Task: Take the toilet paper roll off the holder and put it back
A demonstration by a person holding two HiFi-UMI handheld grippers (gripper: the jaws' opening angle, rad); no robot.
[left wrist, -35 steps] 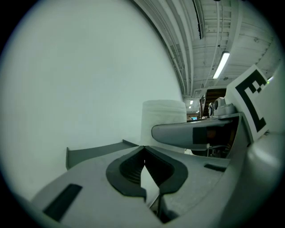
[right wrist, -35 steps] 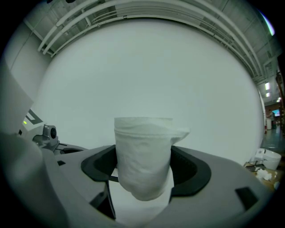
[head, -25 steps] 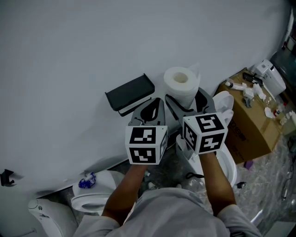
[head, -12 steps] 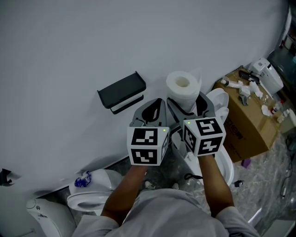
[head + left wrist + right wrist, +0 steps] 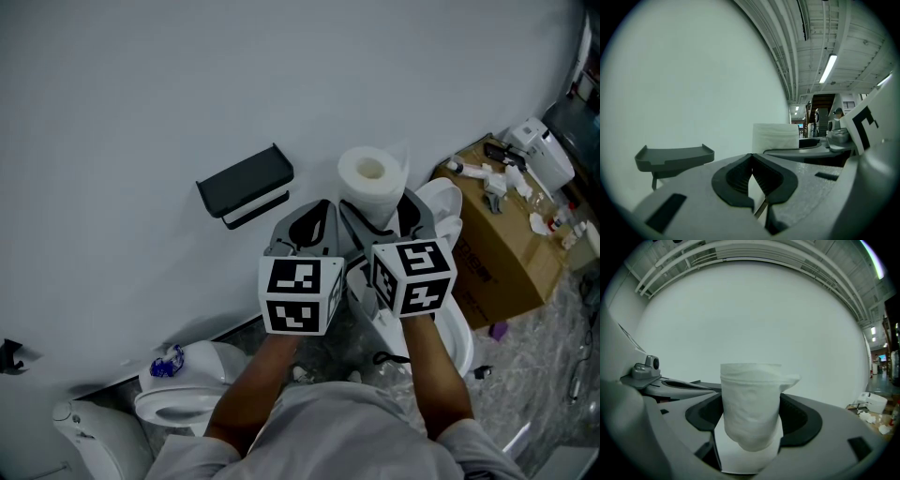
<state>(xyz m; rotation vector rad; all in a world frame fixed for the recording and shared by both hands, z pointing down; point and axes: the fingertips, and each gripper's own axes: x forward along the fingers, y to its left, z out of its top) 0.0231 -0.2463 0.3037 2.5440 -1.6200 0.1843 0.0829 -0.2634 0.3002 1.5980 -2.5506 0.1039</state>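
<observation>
A white toilet paper roll [image 5: 372,183] stands upright between the jaws of my right gripper [image 5: 380,220], which is shut on it; the right gripper view shows the roll [image 5: 751,411] squeezed between the dark pads. The black wall holder [image 5: 244,185] with its flat shelf top hangs on the white wall, left of the roll and apart from it. My left gripper [image 5: 307,225] is shut with nothing in it and sits just below and right of the holder [image 5: 674,157]. In the left gripper view the roll [image 5: 775,137] shows at the right.
A white toilet [image 5: 173,398] stands at the lower left and another toilet [image 5: 450,314] under my right arm. A cardboard box [image 5: 511,248] with small items on top sits at the right. The white wall [image 5: 141,94] fills the background.
The holder has slid left and slightly up in the head view as both grippers, with the roll, shifted right, away from it. Little moved in the last half second.
</observation>
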